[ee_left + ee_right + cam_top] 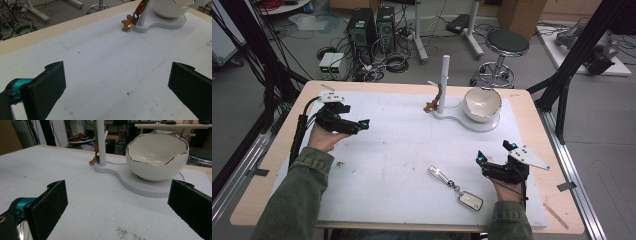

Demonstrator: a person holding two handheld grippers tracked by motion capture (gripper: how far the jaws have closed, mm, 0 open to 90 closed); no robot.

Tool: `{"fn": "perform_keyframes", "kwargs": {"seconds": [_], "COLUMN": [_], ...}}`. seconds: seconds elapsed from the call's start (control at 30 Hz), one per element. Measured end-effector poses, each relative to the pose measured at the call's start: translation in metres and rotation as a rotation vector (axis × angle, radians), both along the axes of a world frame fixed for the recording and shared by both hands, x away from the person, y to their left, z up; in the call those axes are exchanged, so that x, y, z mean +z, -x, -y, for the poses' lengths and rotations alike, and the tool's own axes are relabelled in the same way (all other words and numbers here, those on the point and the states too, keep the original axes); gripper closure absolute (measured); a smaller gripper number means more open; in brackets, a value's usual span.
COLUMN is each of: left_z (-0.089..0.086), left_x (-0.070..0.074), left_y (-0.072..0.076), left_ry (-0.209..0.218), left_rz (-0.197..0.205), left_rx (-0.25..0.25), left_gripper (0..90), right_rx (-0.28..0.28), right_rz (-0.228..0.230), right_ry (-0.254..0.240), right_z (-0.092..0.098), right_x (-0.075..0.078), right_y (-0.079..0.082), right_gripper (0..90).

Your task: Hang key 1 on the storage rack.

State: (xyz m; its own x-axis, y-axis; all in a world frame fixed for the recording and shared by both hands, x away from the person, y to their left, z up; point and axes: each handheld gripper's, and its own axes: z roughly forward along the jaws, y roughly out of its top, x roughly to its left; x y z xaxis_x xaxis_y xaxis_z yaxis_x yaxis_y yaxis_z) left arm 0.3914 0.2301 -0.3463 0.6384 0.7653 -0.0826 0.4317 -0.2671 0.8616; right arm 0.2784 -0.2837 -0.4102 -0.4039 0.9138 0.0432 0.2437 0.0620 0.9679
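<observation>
Right gripper [495,152], jaws apart, sits just right of the keychain [455,187].

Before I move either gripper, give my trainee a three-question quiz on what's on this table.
1. True or false: the silver keychain with the dark rectangular tag lies nearer the right gripper than the left gripper.
2. Where does the small brown bear-shaped charm sit? A) inside the white eggshell-shaped bowl with a silver rim; B) at the foot of the white upright post; C) between the left gripper's jaws.
3. Fill in: both grippers' jaws stand ___.

Key: 1 true; 2 B; 3 open.
</observation>
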Motion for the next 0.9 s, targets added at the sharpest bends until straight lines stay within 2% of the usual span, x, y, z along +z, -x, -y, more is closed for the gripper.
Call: {"fn": "perform_keyframes", "kwargs": {"seconds": [0.13,0.33,0.53,0.63,0.9], "left_z": [-0.010,-0.026,-0.040,-0.043,-0.051], "left_x": [-0.006,-0.014,-0.021,-0.024,-0.028], "left_y": [0.010,0.026,0.038,0.044,0.059], "left_ry": [0.011,0.055,0.063,0.052,0.058], "left_rz": [0.019,0.058,0.082,0.111,0.150], "left_rx": [0.023,0.071,0.115,0.128,0.138], "left_gripper": [1.6,1.7,1.7,1.6,1.7], "right_rx": [-0.001,0.002,0.002,0.002,0.000], "right_rz": [0.002,0.000,0.003,0.003,0.001], "right_ry": [0.002,0.000,0.009,0.010,0.009], "right_z": [0.000,0.000,0.000,0.000,0.000], "right_x": [0.000,0.000,0.000,0.000,0.000], "right_y": [0.000,0.001,0.000,0.000,0.001], "right_gripper": [1.5,1.5,1.5,1.5,1.5]}}
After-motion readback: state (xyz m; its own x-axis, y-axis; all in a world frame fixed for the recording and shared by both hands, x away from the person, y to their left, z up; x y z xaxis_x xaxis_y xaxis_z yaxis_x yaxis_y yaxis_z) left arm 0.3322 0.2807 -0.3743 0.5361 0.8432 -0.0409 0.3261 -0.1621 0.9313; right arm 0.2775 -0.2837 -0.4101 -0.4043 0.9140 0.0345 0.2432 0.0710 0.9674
